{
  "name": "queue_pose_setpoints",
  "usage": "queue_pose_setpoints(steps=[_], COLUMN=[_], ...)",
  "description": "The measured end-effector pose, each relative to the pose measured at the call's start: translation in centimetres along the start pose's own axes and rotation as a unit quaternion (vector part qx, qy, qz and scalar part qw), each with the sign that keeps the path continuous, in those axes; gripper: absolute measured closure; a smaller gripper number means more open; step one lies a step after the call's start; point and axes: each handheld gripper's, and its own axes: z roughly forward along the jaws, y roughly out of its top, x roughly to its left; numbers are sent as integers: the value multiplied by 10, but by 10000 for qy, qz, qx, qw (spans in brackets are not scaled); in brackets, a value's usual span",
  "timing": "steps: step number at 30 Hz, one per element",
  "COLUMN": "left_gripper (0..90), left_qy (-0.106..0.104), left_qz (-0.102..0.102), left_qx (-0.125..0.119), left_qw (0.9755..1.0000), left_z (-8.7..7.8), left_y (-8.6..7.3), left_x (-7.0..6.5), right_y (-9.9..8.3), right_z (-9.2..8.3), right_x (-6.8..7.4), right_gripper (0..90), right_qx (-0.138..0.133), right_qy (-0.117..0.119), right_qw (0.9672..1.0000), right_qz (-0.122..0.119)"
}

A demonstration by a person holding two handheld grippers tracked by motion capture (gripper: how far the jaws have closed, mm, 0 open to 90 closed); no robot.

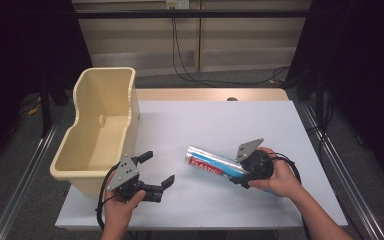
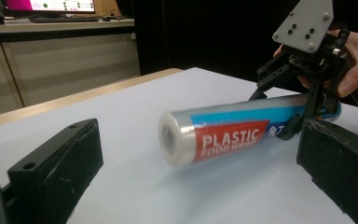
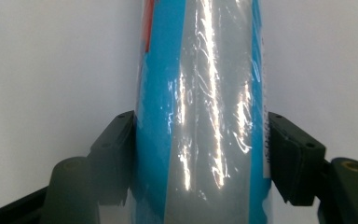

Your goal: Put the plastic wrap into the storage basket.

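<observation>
A roll of plastic food wrap point(image 1: 212, 164), with a blue and red label, lies nearly level low over the white table point(image 1: 230, 120), right of centre. My right gripper point(image 1: 238, 176) is shut on its right end. In the right gripper view both black pads point(image 3: 116, 140) press the sides of the roll point(image 3: 205, 107). My left gripper point(image 1: 159, 167) stands open near the front left, next to the bin, with nothing between its jaws. The left gripper view looks across at the roll point(image 2: 228, 135) and at the right gripper point(image 2: 303, 116) holding it.
A deep cream plastic bin point(image 1: 130, 100) stands along the table's left edge, open at the top with nothing seen inside. A bare wooden strip point(image 1: 210, 94) runs along the far edge. Cables hang behind the table.
</observation>
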Motion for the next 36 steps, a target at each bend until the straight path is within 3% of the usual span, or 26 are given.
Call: queue_pose_setpoints(steps=[1,2,6,8,9,12,13,14,15,20,21,24,25,26,29,30,32,33,35,36], left_gripper=[1,1,1,1,1,2,2,2,2,2,2,2,2,2,2,2,2,2,2,2], left_qy=[5,5,8,9,4,-18,-23,-23,-29,-66,-69,-73,-82,-85,-116,-110,-136,-154,-170,-174], left_qz=[-4,6,12,9,-1,35,51,51,72,71,65,54,48,58,52,64,50,49,65,47], left_qx=[6,22,33,21,8,35,60,60,71,93,87,70,56,70,92,97,75,79,89,87], left_qw=[10000,10000,10000,10000,10000,10000,10000,10000,9999,9999,9999,9999,9999,9999,9999,9999,9999,9998,9998,9998], left_z=[0,0,1,1,1,2,2,2,3,5,5,5,5,6,7,8,10,11,13,14], left_y=[0,0,0,0,0,1,1,1,1,0,0,0,0,0,-1,-1,-2,-1,-2,-2], left_x=[0,0,0,0,-1,-1,-1,-1,-1,-2,-3,-4,-4,-4,-5,-5,-6,-6,-7,-7], right_y=[3,3,6,5,5,5,8,8,9,1,-3,-16,-26,-26,-47,-47,-59,-70,-80,-80], right_z=[5,5,14,16,18,17,7,7,-3,-10,-11,-19,-26,-26,-37,-37,-44,-50,-56,-56], right_x=[2,2,4,6,7,7,5,5,1,-4,-4,-6,-7,-7,-9,-9,-9,-6,-3,-3], right_gripper=[320,320,317,316,310,295,277,277,236,130,129,97,66,66,14,14,6,2,0,0], right_qx=[30,30,152,216,282,183,-295,-295,-555,-649,-844,-1563,-1929,-1929,-2438,-2438,-2778,-3082,-3320,-3320], right_qy=[124,124,369,388,389,350,405,405,290,229,245,272,129,129,-238,-238,-379,-546,-705,-705], right_qw=[9995,9995,9967,9962,9946,9939,9946,9946,9956,9970,9959,9864,9783,9783,9611,9611,9469,9334,9222,9222], right_qz=[-284,-284,-709,-744,-916,-1030,-913,-913,-702,-341,-198,425,746,746,1279,1279,1573,1757,1856,1856])
